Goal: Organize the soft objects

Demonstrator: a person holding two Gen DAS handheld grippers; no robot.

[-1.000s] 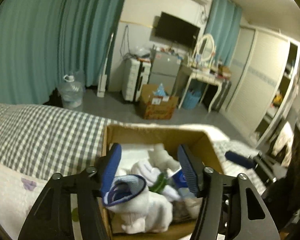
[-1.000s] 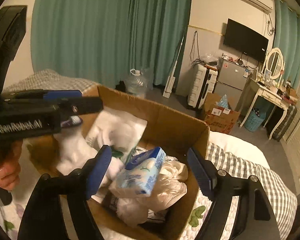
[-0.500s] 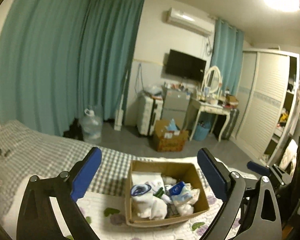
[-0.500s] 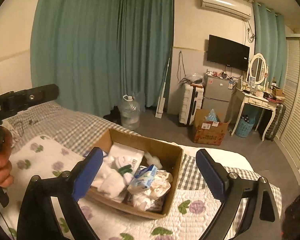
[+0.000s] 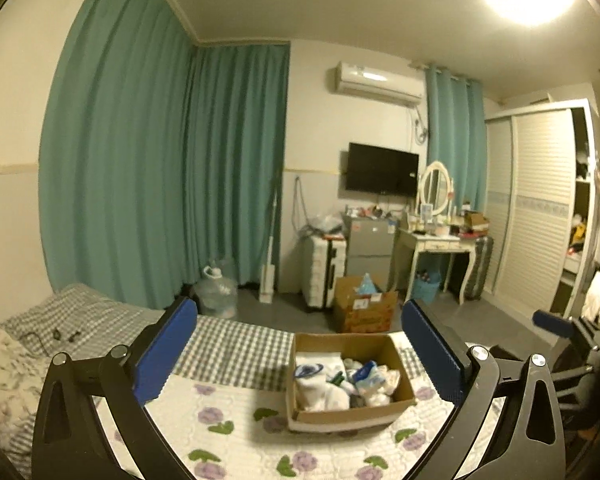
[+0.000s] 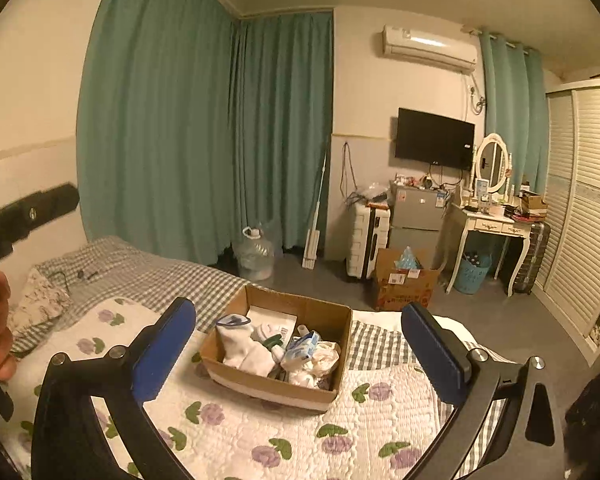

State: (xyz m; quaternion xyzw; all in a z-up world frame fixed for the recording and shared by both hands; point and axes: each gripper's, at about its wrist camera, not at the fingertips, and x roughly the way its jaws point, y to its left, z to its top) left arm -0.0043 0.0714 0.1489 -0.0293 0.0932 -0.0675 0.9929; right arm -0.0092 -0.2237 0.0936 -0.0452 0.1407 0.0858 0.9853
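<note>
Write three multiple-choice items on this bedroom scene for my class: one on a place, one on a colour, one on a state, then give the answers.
1. Where does the cardboard box of soft things sit?
A. on the floor
B. on the flowered quilt
C. on the dressing table

2. What colour are the curtains?
A. teal green
B. red
C. white

3. How do the left tongs and right tongs stand?
A. both shut on socks
B. one open, one shut
C. both open, empty

Answers: 1 B, the quilt lies under the box; 2 A, teal folds fill the corner; 3 C, the blue pads stand wide apart and hold nothing.
</note>
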